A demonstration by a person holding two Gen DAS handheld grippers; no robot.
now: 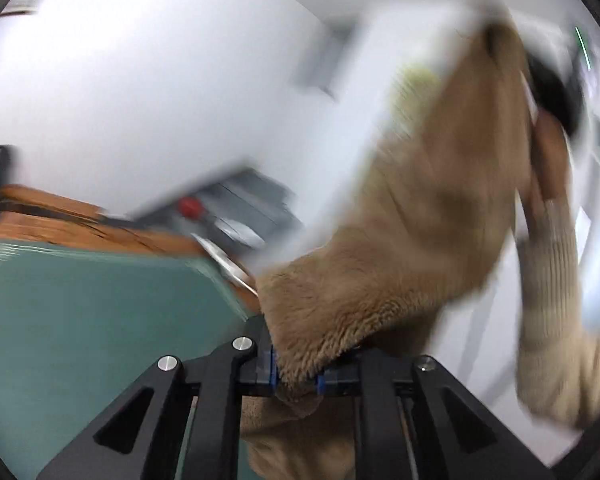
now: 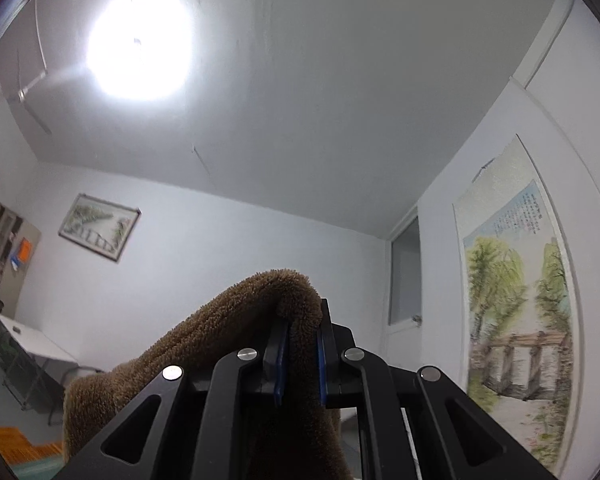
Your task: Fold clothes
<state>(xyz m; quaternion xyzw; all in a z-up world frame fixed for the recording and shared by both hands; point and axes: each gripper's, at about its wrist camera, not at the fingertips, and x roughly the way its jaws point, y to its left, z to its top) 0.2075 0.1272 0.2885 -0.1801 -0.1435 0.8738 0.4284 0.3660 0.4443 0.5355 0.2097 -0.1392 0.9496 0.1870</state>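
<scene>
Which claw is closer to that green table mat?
Left. The left claw, clamped on the brown fleece garment, hangs just above the green mat. The right claw grips the fleece raised toward the ceiling, with only a sliver of mat at its view's bottom corner.

1. I see a white ceiling (image 2: 320, 100) with one glaring lamp (image 2: 138, 44).
2. I note a framed landscape picture (image 2: 99, 227) on the far wall and a hanging scroll painting (image 2: 520, 300) on the right wall.
3. A white folding table (image 2: 32, 340) stands at left.
</scene>
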